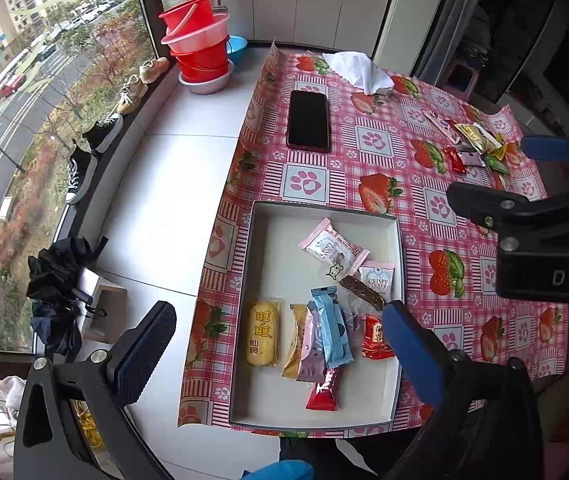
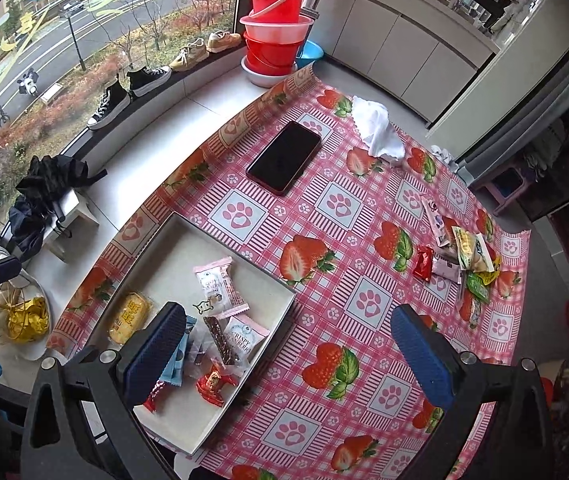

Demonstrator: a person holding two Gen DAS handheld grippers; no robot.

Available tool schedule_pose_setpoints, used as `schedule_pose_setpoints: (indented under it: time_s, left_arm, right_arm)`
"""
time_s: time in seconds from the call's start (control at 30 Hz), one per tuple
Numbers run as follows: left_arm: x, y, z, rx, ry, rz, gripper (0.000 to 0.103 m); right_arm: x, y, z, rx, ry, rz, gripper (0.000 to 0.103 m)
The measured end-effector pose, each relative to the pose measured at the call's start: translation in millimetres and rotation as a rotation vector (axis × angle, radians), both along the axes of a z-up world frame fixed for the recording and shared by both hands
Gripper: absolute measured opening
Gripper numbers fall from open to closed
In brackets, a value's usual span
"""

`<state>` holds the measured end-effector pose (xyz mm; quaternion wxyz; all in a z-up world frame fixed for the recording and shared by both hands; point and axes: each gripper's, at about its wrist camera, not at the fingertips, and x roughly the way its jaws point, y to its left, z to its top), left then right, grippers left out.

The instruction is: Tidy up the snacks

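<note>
Reading "CRISPY" on pink packet (image 2: pixel 240 338)

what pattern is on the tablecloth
Pink-and-white checks with paw prints and red strawberries on the tablecloth; the right wrist view shows it best.

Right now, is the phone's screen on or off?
Off. The phone lies flat and face up on the strawberry tablecloth, and its screen is uniformly black in both wrist views, with nothing lit.
</note>
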<state>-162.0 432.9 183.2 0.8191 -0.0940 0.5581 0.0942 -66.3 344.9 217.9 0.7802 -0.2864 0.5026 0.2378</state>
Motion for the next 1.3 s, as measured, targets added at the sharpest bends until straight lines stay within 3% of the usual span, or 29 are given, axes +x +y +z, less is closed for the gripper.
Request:
schedule_pose_setpoints:
  time_s: [0.23, 0.47, 0.67, 1.0, 1.3]
  left_arm:
    - [9, -1, -17, -0.014, 0.051, -0.051, 0.103]
    - [18, -6, -55, -0.001, 0.196, -0.104, 0.103]
    - [21, -13, -76, -0.024, 0.248, -0.123, 0.103]
    - [26, -8, -99, -0.028, 0.285, -0.122, 0.103]
    - [31, 3, -102, -0.056, 0.264, -0.115, 0.103]
  right_arm:
    - [3, 4, -15, -0.043, 0.04, -0.019, 0.103]
    - [6, -1, -60, -0.077, 0.191, -0.076, 0.103]
    - [7, -11, -90, -0.07, 0.317, -0.149, 0.103]
    - [3, -14, -116, -0.076, 0.4, -0.208, 0.103]
    - [2, -12, -128, -0.068, 0.436, -0.239, 0.103]
